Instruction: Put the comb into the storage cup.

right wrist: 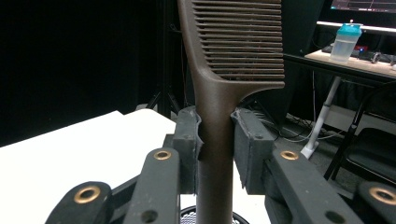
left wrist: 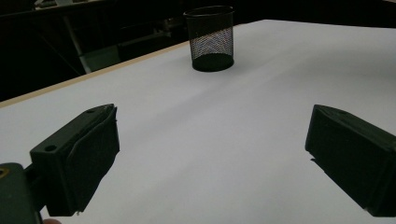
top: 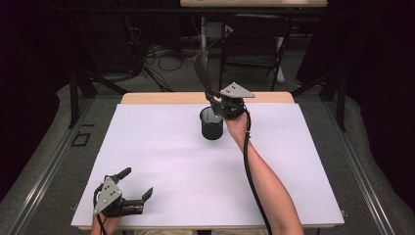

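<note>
My right gripper is shut on the handle of a dark brown comb, which stands upright with its teeth at the top. In the right gripper view the comb is clamped between both pads, and its handle points down at the rim of a black mesh cup. The mesh cup stands at the far middle of the white table, right under the held comb. My left gripper rests open at the near left corner, nothing between its jaws. The cup shows far ahead of it.
The table's wooden far edge borders a dark floor with cables and a chair behind. A bottle stands on a desk in the background. The cable of my right gripper runs along the forearm.
</note>
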